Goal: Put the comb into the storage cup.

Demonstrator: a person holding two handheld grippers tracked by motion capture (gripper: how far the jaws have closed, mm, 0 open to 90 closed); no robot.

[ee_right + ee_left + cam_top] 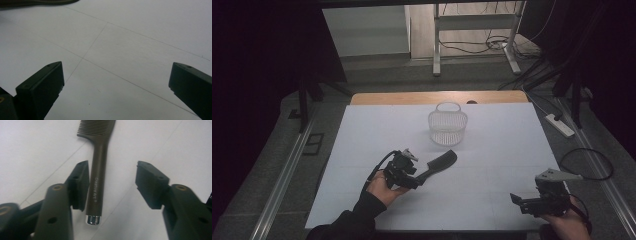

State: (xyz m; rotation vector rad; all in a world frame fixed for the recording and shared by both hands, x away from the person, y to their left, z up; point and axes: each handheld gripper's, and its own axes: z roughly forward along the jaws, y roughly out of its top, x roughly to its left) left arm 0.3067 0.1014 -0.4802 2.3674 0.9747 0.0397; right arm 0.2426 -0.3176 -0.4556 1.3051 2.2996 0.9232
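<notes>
Lying flat: the comb [438, 165] rests on the white bench [492, 190], teeth toward the basket [447, 127], handle toward the person.
Left hand-held gripper [408, 176]: released, jaws apart and straddling the comb's handle; nothing is pressed between them.
Comb in the left gripper view: the handle [97, 187] runs up between the two jaws, just beside the left-hand jaw and well clear of the right-hand one; whether it touches the near jaw cannot be told.
Handle end: a shiny metal cap [93, 219] sits low between the jaws, nearest the camera; the teeth [96, 128] lie beyond the jaw tips at the top.
Lettering: white print runs along the handle.
Left hand [382, 187]: wraps the gripper body from the lower left, a dark sleeve behind it.
Right hand-held gripper [523, 199]: released, jaws wide apart over bare bench near the front right corner, well apart from the comb.
Right gripper view: thin seam lines cross the white bench between the jaws.
Basket: pale, openwork, with a loop handle; it stands upright beyond the comb, near its toothed end but not touching it.
</notes>
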